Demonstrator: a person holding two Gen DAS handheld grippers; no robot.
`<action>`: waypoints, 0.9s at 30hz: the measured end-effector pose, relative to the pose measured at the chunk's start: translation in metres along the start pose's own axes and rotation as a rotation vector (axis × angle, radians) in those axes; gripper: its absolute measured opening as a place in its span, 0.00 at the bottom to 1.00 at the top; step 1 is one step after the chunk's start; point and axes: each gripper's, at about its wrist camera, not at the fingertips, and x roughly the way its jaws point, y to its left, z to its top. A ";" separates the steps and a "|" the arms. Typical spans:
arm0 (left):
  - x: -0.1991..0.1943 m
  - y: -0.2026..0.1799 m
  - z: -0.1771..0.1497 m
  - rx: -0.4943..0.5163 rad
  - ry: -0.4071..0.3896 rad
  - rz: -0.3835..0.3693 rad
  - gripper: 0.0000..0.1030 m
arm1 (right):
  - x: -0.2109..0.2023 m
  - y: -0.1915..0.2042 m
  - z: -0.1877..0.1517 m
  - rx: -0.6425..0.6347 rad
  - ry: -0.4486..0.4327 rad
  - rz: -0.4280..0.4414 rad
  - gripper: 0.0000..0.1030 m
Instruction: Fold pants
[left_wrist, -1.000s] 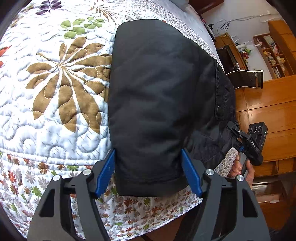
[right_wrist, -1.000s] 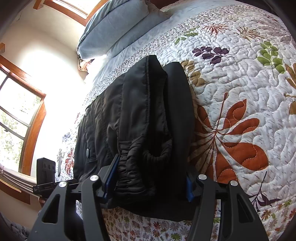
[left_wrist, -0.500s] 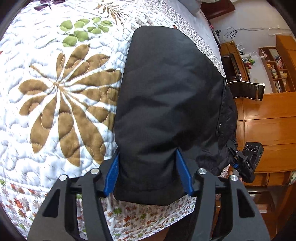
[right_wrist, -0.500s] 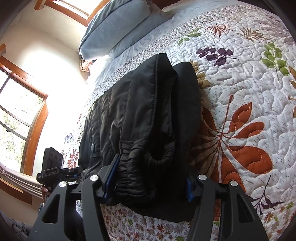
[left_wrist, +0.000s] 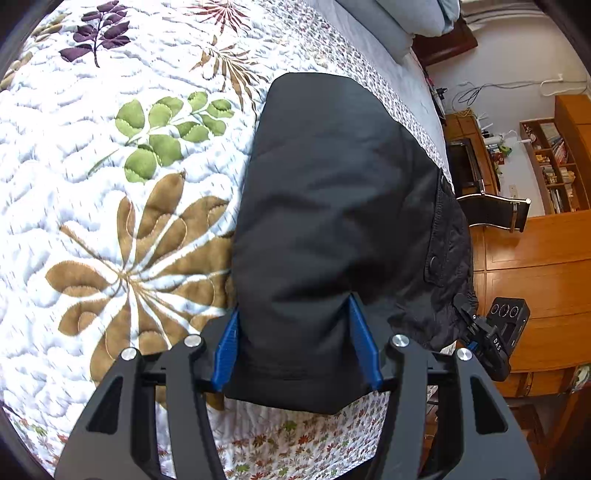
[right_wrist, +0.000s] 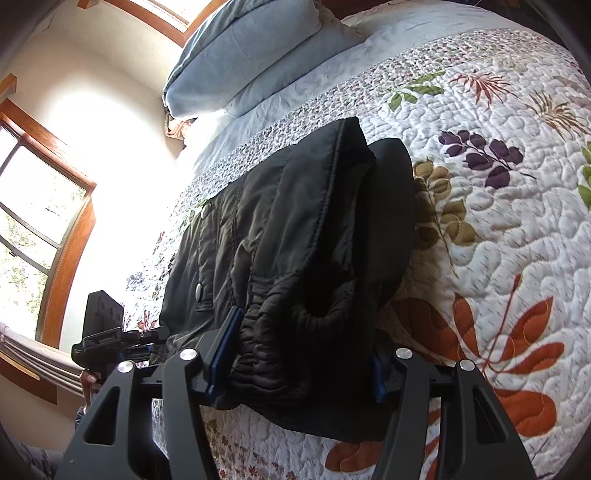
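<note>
Black pants (left_wrist: 332, 206) lie folded in a thick bundle on the floral quilt (left_wrist: 110, 184), near the bed's edge. My left gripper (left_wrist: 295, 343) holds the near end of the bundle between its blue pads. My right gripper (right_wrist: 303, 354) grips the other end, at the gathered elastic waistband (right_wrist: 295, 325), with the pants (right_wrist: 295, 229) stretching away from it. Each view shows the opposite gripper at the bundle's far side: the right one in the left wrist view (left_wrist: 491, 343), the left one in the right wrist view (right_wrist: 107, 332).
Blue pillows (right_wrist: 251, 55) lie at the head of the bed. A window (right_wrist: 33, 229) is on the wall beyond the bed. Wooden cabinets (left_wrist: 535, 258), a bookshelf (left_wrist: 557, 162) and a chair (left_wrist: 491, 214) stand beside the bed.
Both grippers have carried the bundle further onto the quilt, away from the bed's edge. The left gripper's fingers have narrowed on the cloth.
</note>
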 end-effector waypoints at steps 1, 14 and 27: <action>0.000 0.000 0.004 -0.001 -0.005 0.003 0.52 | 0.004 0.002 0.004 -0.006 0.002 -0.004 0.57; 0.001 0.013 0.040 -0.015 0.021 -0.072 0.40 | 0.034 0.001 0.031 0.008 -0.012 0.022 0.57; -0.003 0.017 0.047 -0.013 -0.017 -0.040 0.41 | 0.060 -0.001 0.062 0.010 -0.012 0.019 0.57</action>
